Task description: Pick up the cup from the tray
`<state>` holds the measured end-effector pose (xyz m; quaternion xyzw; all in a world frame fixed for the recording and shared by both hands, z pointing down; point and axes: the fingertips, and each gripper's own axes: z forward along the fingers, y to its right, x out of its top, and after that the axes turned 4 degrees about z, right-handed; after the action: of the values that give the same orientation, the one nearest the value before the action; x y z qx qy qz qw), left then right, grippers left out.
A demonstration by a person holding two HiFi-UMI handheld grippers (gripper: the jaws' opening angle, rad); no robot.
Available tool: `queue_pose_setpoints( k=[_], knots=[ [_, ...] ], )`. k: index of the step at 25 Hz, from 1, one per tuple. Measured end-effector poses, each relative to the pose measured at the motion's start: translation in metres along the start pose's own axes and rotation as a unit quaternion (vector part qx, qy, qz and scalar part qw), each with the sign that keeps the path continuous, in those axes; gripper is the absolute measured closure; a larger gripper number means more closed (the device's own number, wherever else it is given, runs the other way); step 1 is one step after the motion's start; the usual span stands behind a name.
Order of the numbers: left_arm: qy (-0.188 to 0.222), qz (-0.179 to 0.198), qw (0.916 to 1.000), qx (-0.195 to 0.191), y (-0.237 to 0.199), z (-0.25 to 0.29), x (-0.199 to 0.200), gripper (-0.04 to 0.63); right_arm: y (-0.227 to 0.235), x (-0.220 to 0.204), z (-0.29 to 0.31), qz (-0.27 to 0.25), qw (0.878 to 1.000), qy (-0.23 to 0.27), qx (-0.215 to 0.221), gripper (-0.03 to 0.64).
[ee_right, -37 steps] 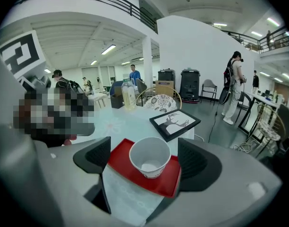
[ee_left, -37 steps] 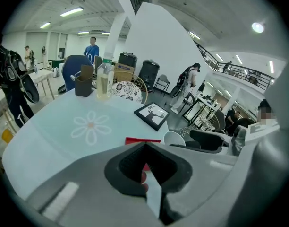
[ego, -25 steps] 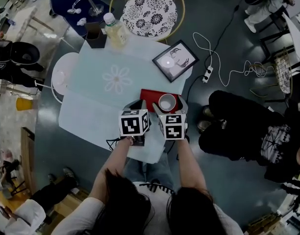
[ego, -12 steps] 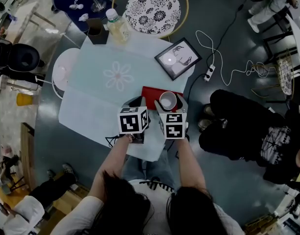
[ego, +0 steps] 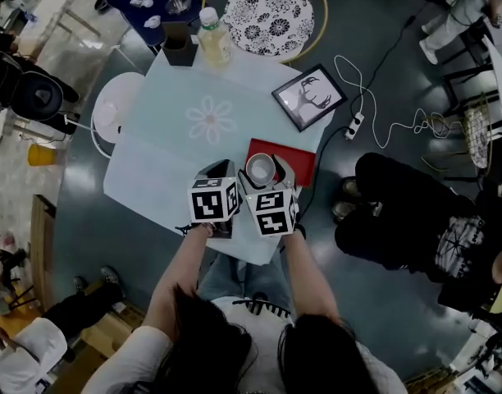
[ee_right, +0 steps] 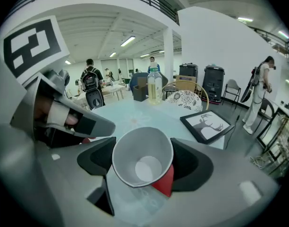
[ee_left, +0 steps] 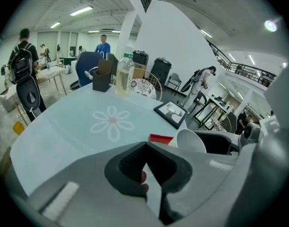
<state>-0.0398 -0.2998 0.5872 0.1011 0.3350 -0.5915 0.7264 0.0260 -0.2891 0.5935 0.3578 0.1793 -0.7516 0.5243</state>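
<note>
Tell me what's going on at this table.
A person works a gripper in each hand at the pale table. The right gripper has just been closing its jaws and clamps the white cup, tilted, over the red tray edge. The left gripper sits alongside, jaws together, holding nothing.

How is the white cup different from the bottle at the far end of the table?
The cup is white, open on top and empty. The bottle is clear, has a cap on and holds a yellowish drink. The cup sits between the jaws of the right gripper, which have just been closing on it. The bottle stands by itself on the table, with no gripper on it. Both are made to hold drinks.
</note>
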Motion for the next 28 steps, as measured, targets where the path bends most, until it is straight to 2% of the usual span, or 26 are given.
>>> queue_pose_setpoints(
  k=[8,17,28],
  knots=[
    [0.025,-0.035,0.9985,0.032,-0.060,-0.031,-0.005,0.595,-0.062,0.032,0.024,-0.013,0.999,0.016,0.048,0.241],
    [0.033,-0.071,0.9949,0.064,-0.114,-0.049,-0.026,0.595,-0.107,0.027,0.054,-0.041,0.996,-0.007,0.080,0.241],
    [0.035,-0.114,0.9896,0.080,-0.139,-0.043,-0.033,0.595,-0.113,0.007,0.077,-0.042,0.995,-0.031,0.084,0.239]
  ],
)
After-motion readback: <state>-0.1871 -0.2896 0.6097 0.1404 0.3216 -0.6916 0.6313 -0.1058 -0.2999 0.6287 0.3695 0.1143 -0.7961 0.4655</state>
